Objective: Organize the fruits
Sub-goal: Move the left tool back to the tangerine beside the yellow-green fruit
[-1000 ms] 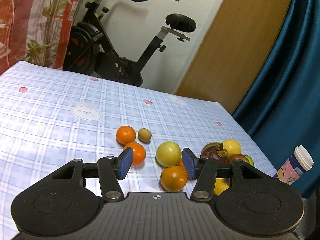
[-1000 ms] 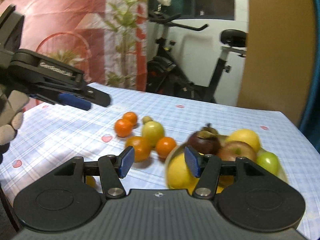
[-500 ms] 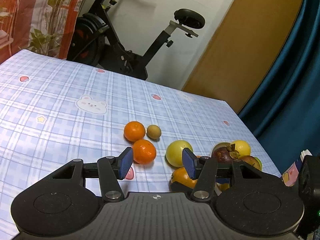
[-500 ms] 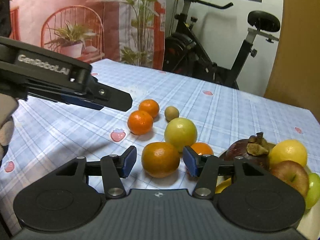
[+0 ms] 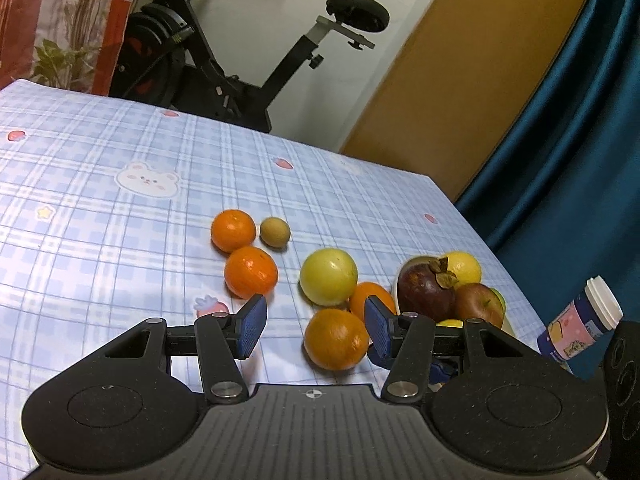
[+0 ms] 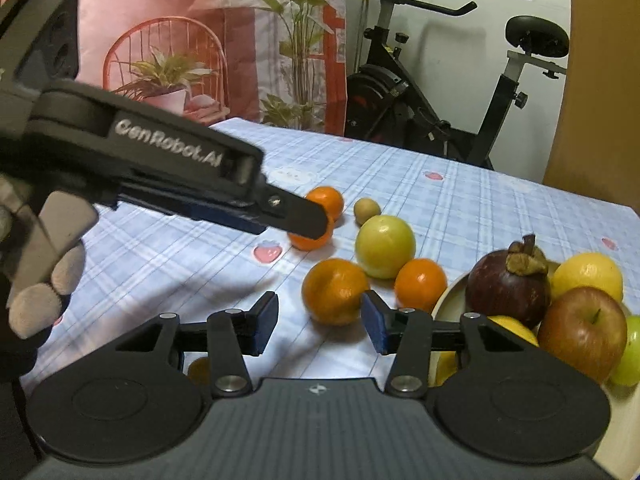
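Observation:
A large orange lies on the checked tablecloth just ahead of my right gripper. It sits between the fingertips, and the closing jaws leave a gap at the left pad. Behind it are a yellow-green fruit and a small orange. A bowl at the right holds a mangosteen, a lemon and a red apple. My left gripper hovers open and empty above the table, with the same large orange below it. Two more oranges and a small brown fruit lie farther back.
A lidded paper cup stands at the far right beyond the table's right edge. An exercise bike and a blue curtain are behind the table. A gloved hand holds the left gripper, which crosses the right wrist view.
My right gripper has swung left from the bowl to the large orange, and its jaws have narrowed. The left gripper's view has tilted a little; its jaws keep the same width.

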Demonstrator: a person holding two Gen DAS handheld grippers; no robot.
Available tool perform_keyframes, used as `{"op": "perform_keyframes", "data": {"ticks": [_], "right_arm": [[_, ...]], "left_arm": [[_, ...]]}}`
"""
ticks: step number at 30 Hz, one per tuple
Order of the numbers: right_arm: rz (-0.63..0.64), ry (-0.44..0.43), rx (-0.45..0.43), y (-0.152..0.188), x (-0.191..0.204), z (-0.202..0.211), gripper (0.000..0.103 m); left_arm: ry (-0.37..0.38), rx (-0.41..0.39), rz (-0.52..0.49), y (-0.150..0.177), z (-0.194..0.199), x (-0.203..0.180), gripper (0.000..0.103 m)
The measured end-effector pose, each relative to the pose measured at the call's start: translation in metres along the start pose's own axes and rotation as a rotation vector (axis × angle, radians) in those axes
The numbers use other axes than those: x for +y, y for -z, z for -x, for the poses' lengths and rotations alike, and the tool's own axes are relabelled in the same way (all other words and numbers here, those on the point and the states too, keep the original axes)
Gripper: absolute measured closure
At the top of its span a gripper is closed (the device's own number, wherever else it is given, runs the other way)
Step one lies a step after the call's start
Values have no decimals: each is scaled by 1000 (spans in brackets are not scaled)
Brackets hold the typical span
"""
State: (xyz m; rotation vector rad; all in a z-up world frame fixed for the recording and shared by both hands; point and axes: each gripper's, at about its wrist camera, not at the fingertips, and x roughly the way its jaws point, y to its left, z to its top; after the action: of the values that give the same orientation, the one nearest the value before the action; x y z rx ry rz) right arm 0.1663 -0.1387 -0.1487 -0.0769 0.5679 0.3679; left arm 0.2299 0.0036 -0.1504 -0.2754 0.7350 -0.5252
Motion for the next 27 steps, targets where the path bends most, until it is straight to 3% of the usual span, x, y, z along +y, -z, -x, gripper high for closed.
{"op": "perform_keyframes", "data": {"ticks": [15, 27], "right_arm": [[4, -17, 28, 4, 4, -7, 55], [6, 29, 30, -3, 3, -18, 57]], "left_arm": [[26, -4, 65, -2, 3, 12, 47], [85, 44, 111, -8, -36, 16, 47]]}}
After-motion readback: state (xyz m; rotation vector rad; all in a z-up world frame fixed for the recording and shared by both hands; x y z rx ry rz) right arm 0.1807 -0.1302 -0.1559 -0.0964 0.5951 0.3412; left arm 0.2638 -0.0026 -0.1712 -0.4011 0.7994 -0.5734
